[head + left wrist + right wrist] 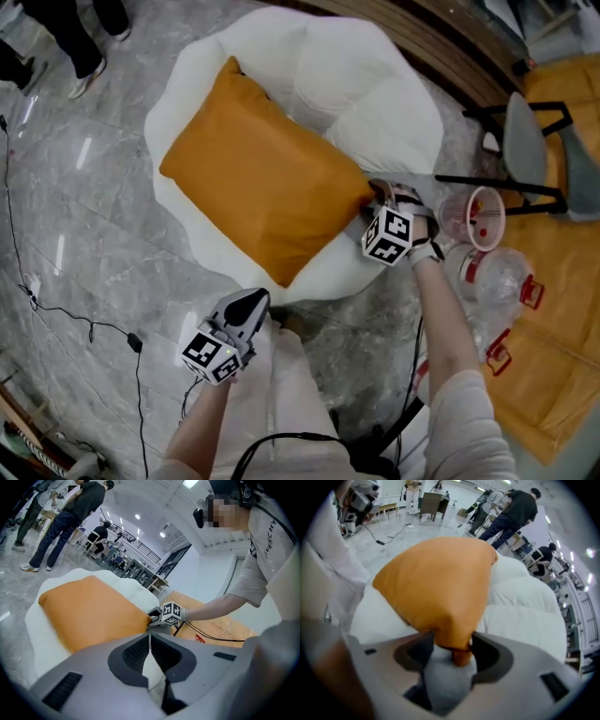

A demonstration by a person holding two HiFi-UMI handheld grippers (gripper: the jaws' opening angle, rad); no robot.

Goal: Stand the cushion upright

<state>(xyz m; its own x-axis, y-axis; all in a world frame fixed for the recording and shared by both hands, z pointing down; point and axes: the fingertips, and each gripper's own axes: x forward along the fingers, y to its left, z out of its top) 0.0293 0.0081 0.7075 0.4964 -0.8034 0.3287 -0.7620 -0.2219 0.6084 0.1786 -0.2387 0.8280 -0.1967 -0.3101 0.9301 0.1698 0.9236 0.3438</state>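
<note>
On the white seat (375,103) lies the orange cushion (253,178). Our right gripper (372,199) has its jaws released around the cushion's corner; our left gripper (255,300) is clenched and empty.

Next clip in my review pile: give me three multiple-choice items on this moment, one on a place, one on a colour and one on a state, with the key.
1. Where does the cushion lie?
A. on the white seat
B. on the marble floor
C. on the grey chair

2. What colour is the cushion?
A. blue
B. orange
C. green

3. How do the left gripper's jaws stand?
A. together, with nothing between them
B. clamped on the cushion
C. wide apart

Key:
1 A: the head view shows the cushion lying on the white seat, off the floor.
2 B: it is orange in all three views.
3 A: the left gripper view shows the pads meeting with nothing between them, short of the cushion.
</note>
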